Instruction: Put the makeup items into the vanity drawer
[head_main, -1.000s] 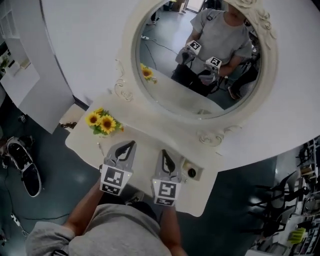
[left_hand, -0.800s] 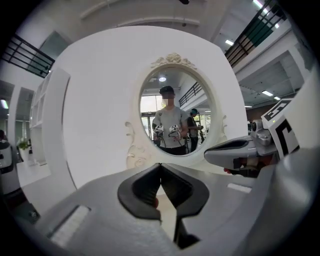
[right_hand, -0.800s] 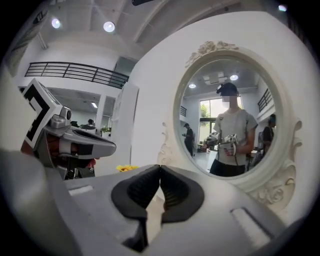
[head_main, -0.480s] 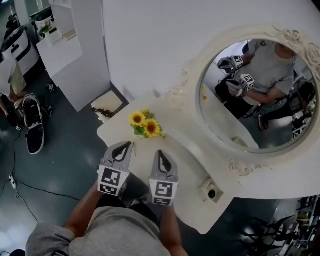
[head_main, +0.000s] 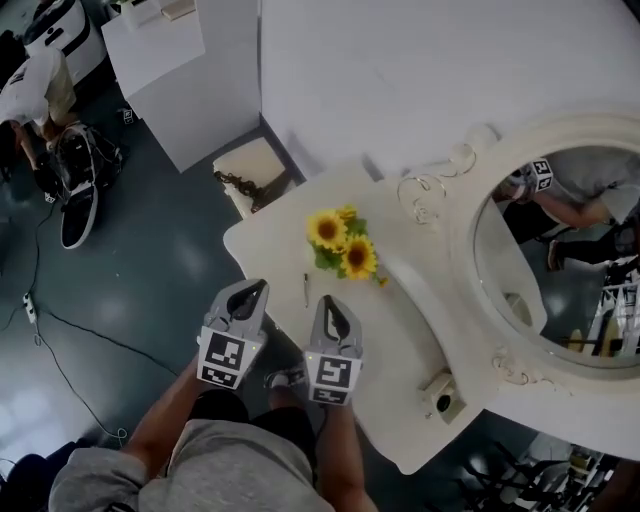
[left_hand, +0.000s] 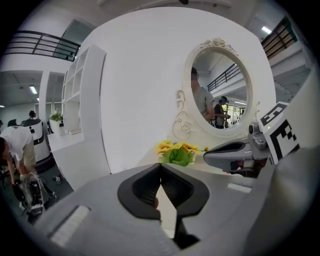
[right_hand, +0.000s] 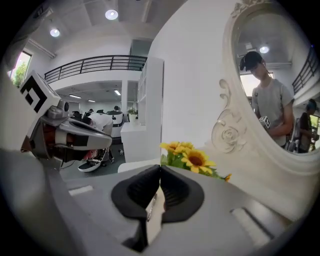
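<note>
In the head view both grippers hang side by side over the front edge of the white vanity table. My left gripper is shut with nothing in it, and its tips meet in the left gripper view. My right gripper is also shut and empty. A thin silvery makeup pencil lies on the tabletop between the two gripper tips and shows below the right jaws. A small cream box with a dark round part sits at the table's right end. No drawer shows.
A bunch of sunflowers stands on the table just beyond the grippers. The oval mirror rises at the right. A white cabinet, a cream stool, a bending person and floor cables lie to the left.
Both grippers have travelled together toward the table's left end and lower. In the head view the sunflowers, mirror and small box have slid to the right. The jaws stayed shut.
</note>
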